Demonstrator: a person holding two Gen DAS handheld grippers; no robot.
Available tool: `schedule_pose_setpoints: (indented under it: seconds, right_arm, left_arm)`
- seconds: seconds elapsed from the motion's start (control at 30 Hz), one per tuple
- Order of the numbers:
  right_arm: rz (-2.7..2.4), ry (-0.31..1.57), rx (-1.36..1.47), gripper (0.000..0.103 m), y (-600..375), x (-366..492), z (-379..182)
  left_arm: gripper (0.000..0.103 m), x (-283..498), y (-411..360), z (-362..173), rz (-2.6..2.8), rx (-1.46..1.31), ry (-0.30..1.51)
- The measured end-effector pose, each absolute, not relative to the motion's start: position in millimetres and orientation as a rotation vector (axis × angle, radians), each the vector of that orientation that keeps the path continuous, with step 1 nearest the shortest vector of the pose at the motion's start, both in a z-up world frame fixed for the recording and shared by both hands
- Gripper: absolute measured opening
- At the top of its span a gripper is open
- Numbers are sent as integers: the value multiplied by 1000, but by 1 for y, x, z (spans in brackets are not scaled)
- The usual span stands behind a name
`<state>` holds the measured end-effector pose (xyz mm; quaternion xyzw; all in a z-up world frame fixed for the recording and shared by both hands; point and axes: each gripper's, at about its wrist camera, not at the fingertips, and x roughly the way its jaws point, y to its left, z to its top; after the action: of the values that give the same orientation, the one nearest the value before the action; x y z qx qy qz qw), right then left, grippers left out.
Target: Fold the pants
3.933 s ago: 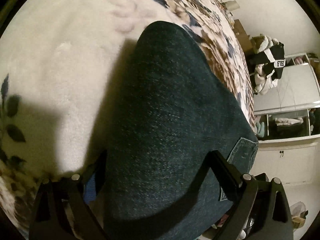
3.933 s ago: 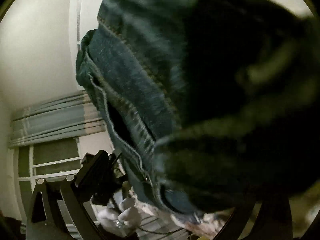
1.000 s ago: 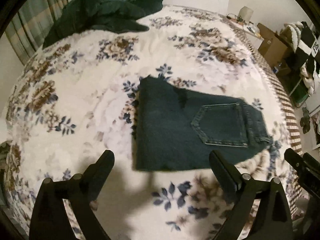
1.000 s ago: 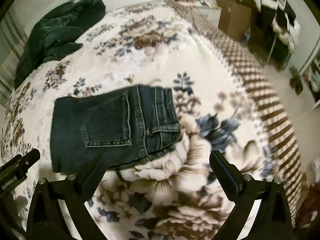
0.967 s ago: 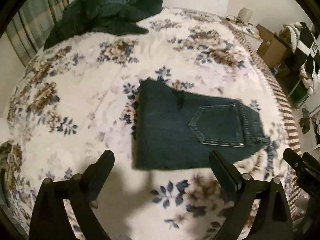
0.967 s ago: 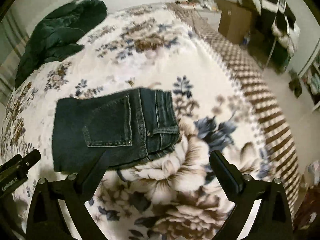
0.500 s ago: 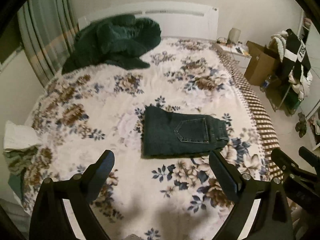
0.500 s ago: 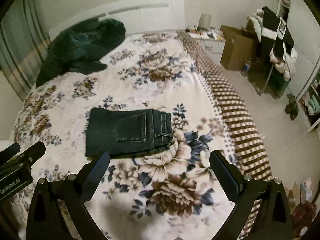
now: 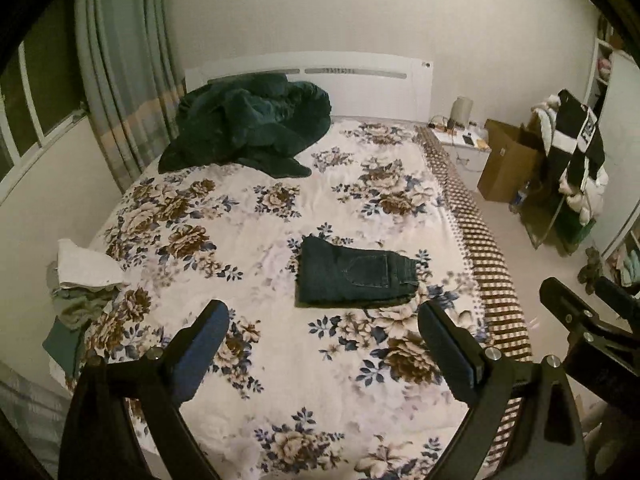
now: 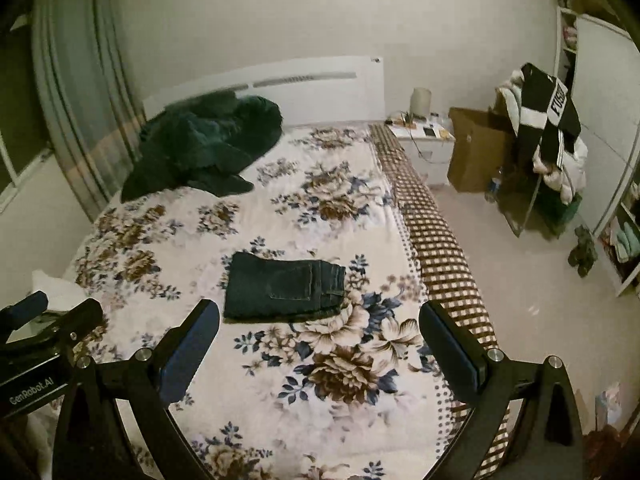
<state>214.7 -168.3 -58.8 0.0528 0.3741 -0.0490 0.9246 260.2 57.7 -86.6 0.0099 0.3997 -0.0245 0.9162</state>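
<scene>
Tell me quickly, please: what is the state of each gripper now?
Left gripper: open, holding nothing.
Right gripper: open, holding nothing; the folded jeans lie apart on the bed.

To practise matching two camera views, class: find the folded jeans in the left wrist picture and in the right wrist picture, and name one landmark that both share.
Left wrist: the folded jeans lie just right of centre, on the floral bedspread.
Right wrist: the folded jeans lie left of centre, above the left finger.
Shared landmark: the dark green blanket heaped by the headboard.

Left claw (image 9: 322, 328) spread wide, empty, right claw (image 10: 318, 326) likewise, seemingly level
</scene>
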Motion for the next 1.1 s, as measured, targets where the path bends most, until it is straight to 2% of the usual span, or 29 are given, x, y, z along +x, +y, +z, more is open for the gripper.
schedule_pose_setpoints:
  seconds: [0.27,0.47,0.57,0.67,0.9,1.1]
  right_arm:
    - [-83,704,103,102,-155,151,17]
    - [-83,678,82,102,-143,116,52]
    - [-78,697,84,102,-137,106,59]
    - [-82,734,88,102,-136,104,60]
    - [-68,821,67,102,-139,116,64]
    - [-64,823,71,102,-142,126,68]
  left_arm:
    - [97,222,68,-42,-27,21,768]
    - [97,209,76,-33,-40,23,775]
    - [97,208,78,-34,-54,21,806]
    - [103,210,80,-33,-54,32,829]
    - [103,208,83,-28,-44,32,843]
    - [103,207,84,-24,-34,45,840]
